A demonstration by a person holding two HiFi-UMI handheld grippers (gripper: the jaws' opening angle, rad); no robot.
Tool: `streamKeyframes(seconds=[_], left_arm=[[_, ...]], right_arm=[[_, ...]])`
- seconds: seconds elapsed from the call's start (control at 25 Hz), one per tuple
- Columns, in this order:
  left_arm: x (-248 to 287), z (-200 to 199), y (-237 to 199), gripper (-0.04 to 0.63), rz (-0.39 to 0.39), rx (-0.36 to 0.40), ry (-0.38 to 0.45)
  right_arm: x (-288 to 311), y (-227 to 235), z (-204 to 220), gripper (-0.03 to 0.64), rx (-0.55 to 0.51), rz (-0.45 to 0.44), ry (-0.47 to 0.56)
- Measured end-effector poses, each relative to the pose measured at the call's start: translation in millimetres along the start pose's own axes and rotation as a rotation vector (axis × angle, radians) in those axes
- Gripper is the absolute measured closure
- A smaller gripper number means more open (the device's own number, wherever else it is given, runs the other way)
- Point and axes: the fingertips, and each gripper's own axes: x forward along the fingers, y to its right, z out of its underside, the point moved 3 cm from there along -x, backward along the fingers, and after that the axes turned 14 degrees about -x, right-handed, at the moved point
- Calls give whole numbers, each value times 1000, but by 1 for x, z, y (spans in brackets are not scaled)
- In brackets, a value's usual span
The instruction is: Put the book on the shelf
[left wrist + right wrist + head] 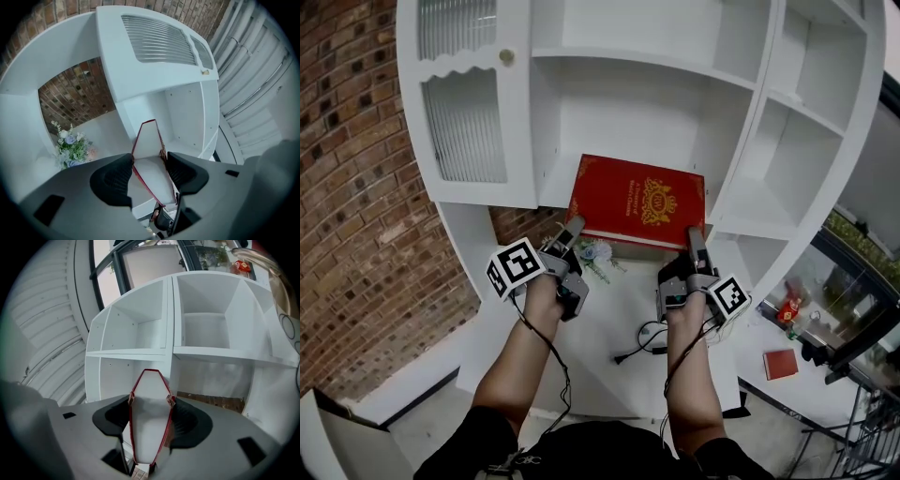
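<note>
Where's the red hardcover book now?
Head view centre: red hardcover book held between left gripper and right gripper, at the front of the white shelf unit's middle compartment.

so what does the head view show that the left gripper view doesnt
Only the head view: the book's red cover with its gold crest, the right gripper on its right edge, and both forearms. Only the left gripper view: the left gripper's jaws closed on the book's white page edge. Both: the book, the white shelf, the flowers and the brick wall.
</note>
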Motion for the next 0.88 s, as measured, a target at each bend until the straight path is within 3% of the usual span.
streamKeyframes(seconds=[0.12, 0.32, 0.52, 0.68, 0.88], left_arm=[[5, -6, 1, 344, 6, 54, 24], [10, -13, 11, 337, -26, 280, 69], [16, -16, 22, 337, -77, 575, 108], [21, -18, 33, 337, -90, 725, 123], [28, -16, 45, 374, -127, 954, 142]], right_arm=[[8, -1, -3, 334, -88, 35, -8], [10, -7, -12, 318, -333, 71, 7], [18, -21, -22, 311, -689, 110, 36], [24, -38, -27, 313, -988, 132, 47], [31, -52, -22, 364, -1255, 156, 47]])
